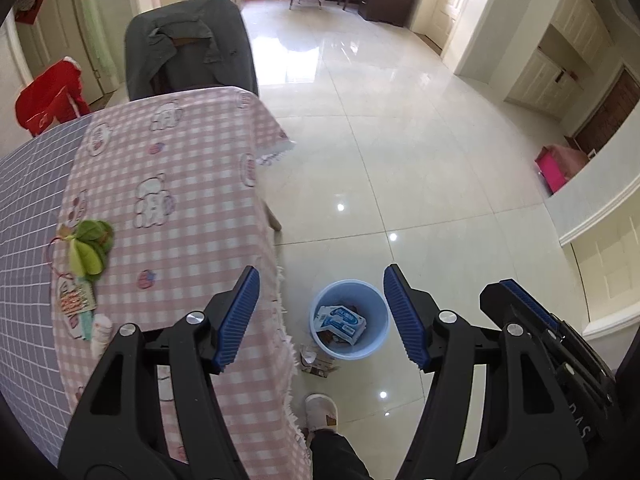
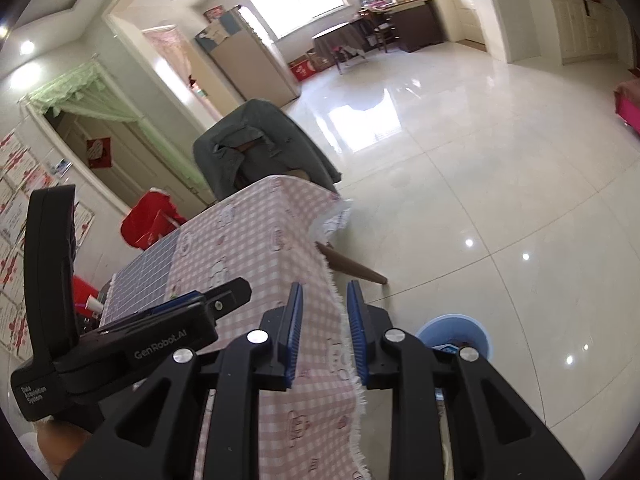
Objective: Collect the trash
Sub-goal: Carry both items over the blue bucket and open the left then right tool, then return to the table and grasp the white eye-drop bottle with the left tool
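Room: glossy cream-tiled floor (image 1: 400, 128), open living area with dark wooden furniture at the far end.
Table: pink-and-white checked tablecloth with bear prints (image 1: 180, 184) over a blue grid cloth (image 1: 28, 216); grey-draped chair (image 1: 188, 48) stood behind it.
Table litter: green leaf-shaped paper scrap (image 1: 90, 246), small printed card (image 1: 76, 300) and a white crumpled wrapper (image 1: 100, 332) lay near the left edge of the pink cloth.
Left gripper (image 1: 320, 316): blue-padded jaws stood well apart, nothing between them, above the bin.
Bin: round light-blue plastic wastebasket (image 1: 376, 320) stood on the floor just beside the table, holding a blue-and-white carton (image 1: 340, 322); crumpled packaging (image 1: 316, 362) lay on the floor against it.
Person: pale slipper (image 1: 322, 410) near the bin.
Right gripper (image 2: 324, 336): jaws slightly parted, empty, over the cloth's fringed edge.
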A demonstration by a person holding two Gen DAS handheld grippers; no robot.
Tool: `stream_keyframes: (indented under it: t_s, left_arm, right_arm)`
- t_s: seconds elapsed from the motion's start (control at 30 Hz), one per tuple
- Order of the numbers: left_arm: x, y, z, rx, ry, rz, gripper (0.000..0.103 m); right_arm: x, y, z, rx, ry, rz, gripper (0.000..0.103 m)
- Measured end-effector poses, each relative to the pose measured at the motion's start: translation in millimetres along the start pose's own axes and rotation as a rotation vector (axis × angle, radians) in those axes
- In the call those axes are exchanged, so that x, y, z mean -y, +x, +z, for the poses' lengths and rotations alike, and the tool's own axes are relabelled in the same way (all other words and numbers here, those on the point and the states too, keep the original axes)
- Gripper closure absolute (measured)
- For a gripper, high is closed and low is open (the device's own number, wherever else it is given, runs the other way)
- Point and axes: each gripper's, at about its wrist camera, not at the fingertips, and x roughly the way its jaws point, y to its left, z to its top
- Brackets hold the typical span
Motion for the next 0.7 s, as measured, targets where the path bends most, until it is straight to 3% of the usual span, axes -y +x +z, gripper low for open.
stream_keyframes:
  t_s: [0.4, 0.63, 0.7]
  left_arm:
    - [-93.4, -40.4, -23.7, 0.031, -0.095, 0.044, 0.039]
    - [-161.2, -47.8, -49.2, 0.012, -0.169, 0.093, 0.039]
    - [-184.2, -46.6, -56.1, -0.003, -0.2, 0.11, 0.039]
  right_arm:
    - [-91.5, 20.1, -28.8, -0.061, -0.082, 0.077, 0.08]
    - [-153.9, 48.5, -51.3, -0.144, -0.142, 0.133, 0.08]
    - [-170.5, 59.0, -58.6, -0.174, -0.161, 0.152, 0.075]
